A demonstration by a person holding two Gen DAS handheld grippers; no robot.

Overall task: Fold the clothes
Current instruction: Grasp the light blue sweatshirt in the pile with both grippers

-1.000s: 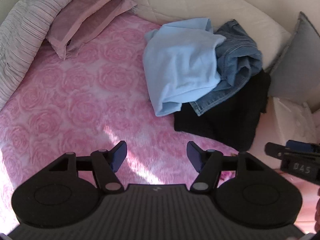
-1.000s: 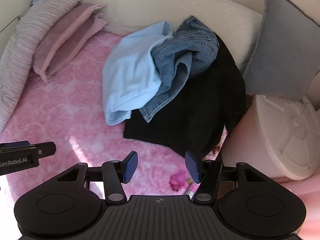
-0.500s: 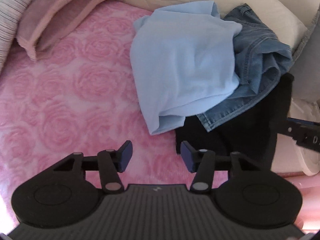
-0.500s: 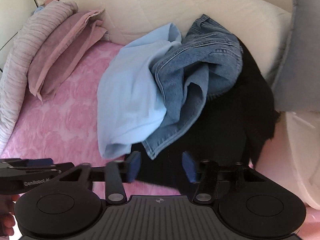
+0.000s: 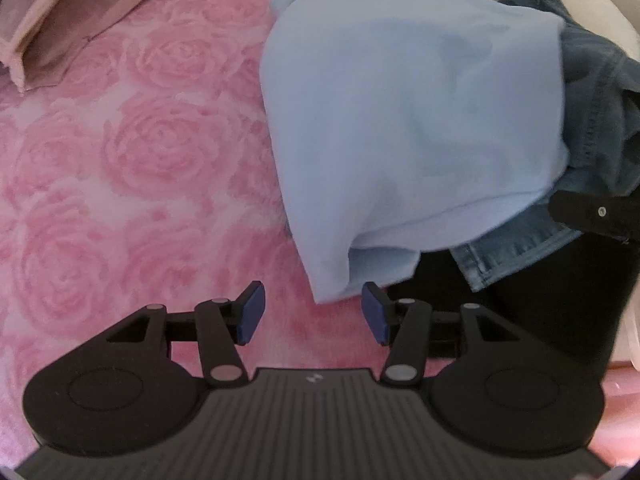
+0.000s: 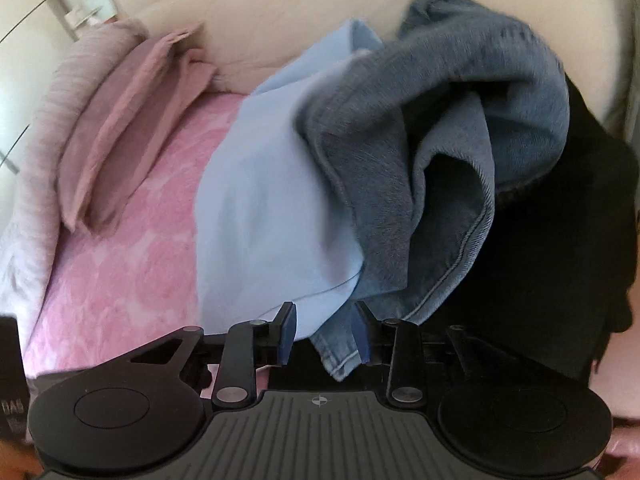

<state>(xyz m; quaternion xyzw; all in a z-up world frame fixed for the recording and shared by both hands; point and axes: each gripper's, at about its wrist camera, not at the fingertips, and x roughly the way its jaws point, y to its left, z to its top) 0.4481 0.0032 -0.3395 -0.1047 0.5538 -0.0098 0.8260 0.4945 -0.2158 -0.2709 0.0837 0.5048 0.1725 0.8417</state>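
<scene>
A light blue shirt (image 5: 412,120) lies crumpled on the pink rose blanket (image 5: 140,152), with blue jeans (image 5: 600,92) over its right side and a black garment (image 5: 532,304) underneath. My left gripper (image 5: 313,312) is open, and the shirt's lower corner hangs just beyond its fingertips, not touched. In the right wrist view, the jaws of my right gripper (image 6: 325,334) are closing. The jeans (image 6: 432,184) have their hem between them, beside the edge of the shirt (image 6: 264,216); a gap still shows at the left pad. The right gripper's finger (image 5: 592,216) shows at the left wrist view's right edge.
Mauve pillows (image 6: 120,136) and a striped pink bolster (image 6: 48,120) lie along the left of the bed. A cream padded headboard (image 6: 280,12) runs behind the pile. The black garment (image 6: 560,248) spreads to the right. My left gripper's body (image 6: 10,380) shows at the far left.
Both grippers have come down and forward toward the clothes pile, which now fills both views. The right jaws have narrowed around the jeans hem; the left jaws narrowed a little.
</scene>
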